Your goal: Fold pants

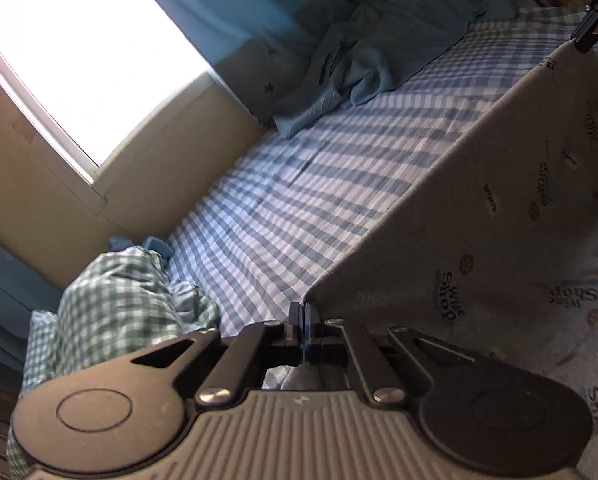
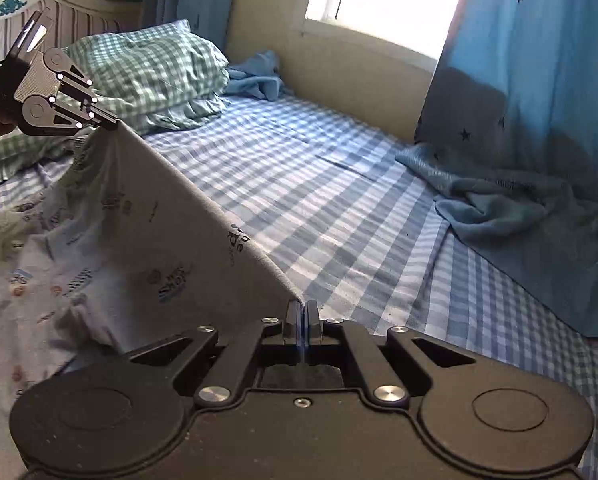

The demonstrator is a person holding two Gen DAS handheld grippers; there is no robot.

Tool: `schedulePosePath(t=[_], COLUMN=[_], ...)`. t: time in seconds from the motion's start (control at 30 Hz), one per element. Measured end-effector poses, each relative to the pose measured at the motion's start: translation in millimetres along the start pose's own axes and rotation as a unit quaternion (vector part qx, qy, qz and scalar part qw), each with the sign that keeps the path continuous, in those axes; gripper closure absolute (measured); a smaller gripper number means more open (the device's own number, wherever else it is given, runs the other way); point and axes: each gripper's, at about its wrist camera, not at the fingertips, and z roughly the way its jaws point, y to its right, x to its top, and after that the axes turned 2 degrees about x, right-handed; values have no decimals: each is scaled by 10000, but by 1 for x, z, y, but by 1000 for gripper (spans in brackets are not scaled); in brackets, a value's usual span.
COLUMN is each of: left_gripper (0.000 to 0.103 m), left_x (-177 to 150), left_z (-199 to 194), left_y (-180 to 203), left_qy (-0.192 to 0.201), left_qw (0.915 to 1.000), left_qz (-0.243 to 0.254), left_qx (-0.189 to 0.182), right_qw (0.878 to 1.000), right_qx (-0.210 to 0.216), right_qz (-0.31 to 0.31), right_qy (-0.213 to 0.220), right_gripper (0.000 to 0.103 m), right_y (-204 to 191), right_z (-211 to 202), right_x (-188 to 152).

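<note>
Light grey printed pants [image 1: 479,216] [image 2: 111,240] are lifted off the bed, their upper edge stretched taut between my two grippers. My left gripper [image 1: 303,308] is shut on one corner of that edge; it also shows in the right wrist view [image 2: 113,122] at the far end. My right gripper [image 2: 301,306] is shut on the other corner; it shows in the left wrist view [image 1: 583,40] at the top right. The rest of the pants hangs down and lies on the bed toward me.
The bed has a blue checked sheet [image 1: 319,184] [image 2: 339,200]. A green checked pillow [image 1: 115,300] [image 2: 147,72] lies at the head. A crumpled blue cloth [image 1: 379,56] [image 2: 519,208] lies by the starred curtain [image 2: 539,80]. A bright window [image 1: 79,48] is in the wall.
</note>
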Motion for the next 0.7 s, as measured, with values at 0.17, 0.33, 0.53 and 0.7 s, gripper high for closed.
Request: schedulePosePath(t=[0.17,0.33,0.53,0.7], left_gripper=[103,103,103,103], left_x=[-25,-76,-132,-154], left_z=[-72,-115,-118,-127], left_y=[16,53,93,104], left_qy=[153,49,-220,-203], left_qw=[9988,9935,9878,9877], left_qz=[389,1037,1441,1448], left_qx=[-273,-472,-551,-550], right_qw=[9998,9984,9946,9930], right_qx=[108,193,112,-103], right_qz=[-157,125,187,318], right_qy=[-112,-514,-1013,-1137], right_gripper=[103,103,103,103], right_y=[-63,-130,-219,-250], right_z=[-66,-101,-100,-91], right_x=[-16,-48,-97,-116])
